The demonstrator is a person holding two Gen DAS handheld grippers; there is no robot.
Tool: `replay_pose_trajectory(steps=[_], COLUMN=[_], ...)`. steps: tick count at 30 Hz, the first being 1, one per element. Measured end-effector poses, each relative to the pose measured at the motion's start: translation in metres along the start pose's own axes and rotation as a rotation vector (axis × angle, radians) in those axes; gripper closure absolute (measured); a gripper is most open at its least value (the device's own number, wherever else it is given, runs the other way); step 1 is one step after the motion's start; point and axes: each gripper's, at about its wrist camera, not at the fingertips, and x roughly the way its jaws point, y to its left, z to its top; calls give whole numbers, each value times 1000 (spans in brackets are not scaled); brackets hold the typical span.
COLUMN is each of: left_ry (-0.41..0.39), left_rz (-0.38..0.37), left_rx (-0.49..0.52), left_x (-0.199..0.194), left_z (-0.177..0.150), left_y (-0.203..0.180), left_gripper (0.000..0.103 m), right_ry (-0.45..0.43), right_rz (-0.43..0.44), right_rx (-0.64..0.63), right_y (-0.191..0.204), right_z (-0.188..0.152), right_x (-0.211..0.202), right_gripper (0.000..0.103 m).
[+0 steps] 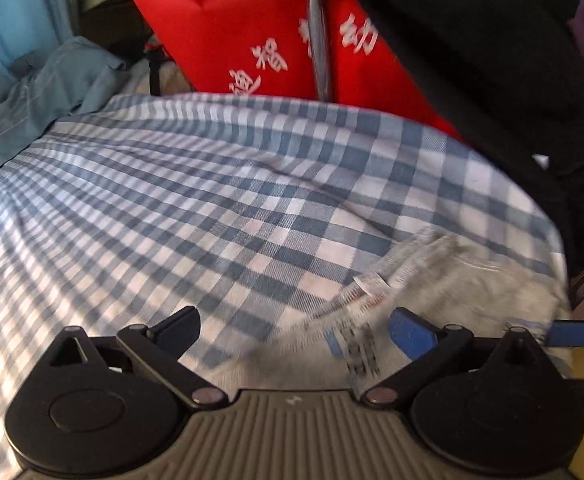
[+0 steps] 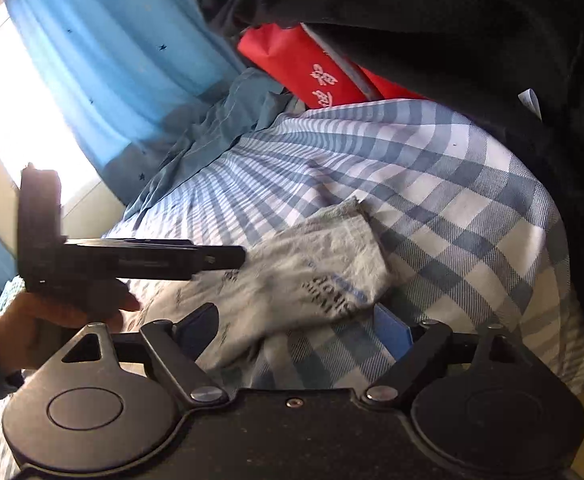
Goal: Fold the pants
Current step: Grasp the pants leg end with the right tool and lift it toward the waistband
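Note:
Pale grey pants [image 2: 312, 264] with dark printed lettering lie crumpled on a blue-and-white checked bedsheet [image 2: 452, 184]. My right gripper [image 2: 296, 330] stands open just in front of them. Part of the fabric lies between its wide-apart jaws, and the pads do not press on it. A hand [image 2: 31, 328] holds my left gripper [image 2: 235, 258], seen side-on at the left with its tip at the pants' edge. In the left wrist view the left gripper [image 1: 296, 332] is open over the pants [image 1: 452, 280], whose waistband and labels show. One of my right gripper's blue fingers [image 1: 576, 334] shows at the far right.
A red bag [image 1: 251, 40] with white characters stands at the bed's far side. A crumpled blue-grey garment [image 1: 31, 100] lies at the far left, and black cloth [image 1: 492, 60] hangs over the upper right. A blue curtain [image 2: 111, 60] and a bright window [image 2: 11, 120] are behind.

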Motion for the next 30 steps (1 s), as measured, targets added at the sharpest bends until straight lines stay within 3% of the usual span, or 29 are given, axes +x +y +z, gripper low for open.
replay_pose_trajectory(steps=[6,10,12,16,18,20,26,30], left_ry=[30,10,-5,-4,13,32,121,190], left_rz=[34,22,-11,-142,-203,-253,-398,-461], left_rx=[-90,-158,-197,-304,-338,-355,-401,-426], left_x=[21,12,4,-14,-22,-28,-33,-28], left_z=[8,11,13,21,26,31,39,36], left_y=[10,20,25,38,39,37,21,5], left_gripper=[0,0,0,0,0,0,2,4], right_ry=[-83,-151,-176,-212,-232,-253,-298,-296], right_rz=[-28,-26,-30,-47,-89,-125,-294,-333], right_rx=[26,127,177,222,157,68,-319,-488], right_y=[-6,-17,-23,-27,-19,-7,49,74], right_z=[-3,-8,-11,-16,-16,-16,-23,-33], right_x=[10,11,10,7,6,4,7,13], right_gripper=[25,39,58,72,89,93,94,95])
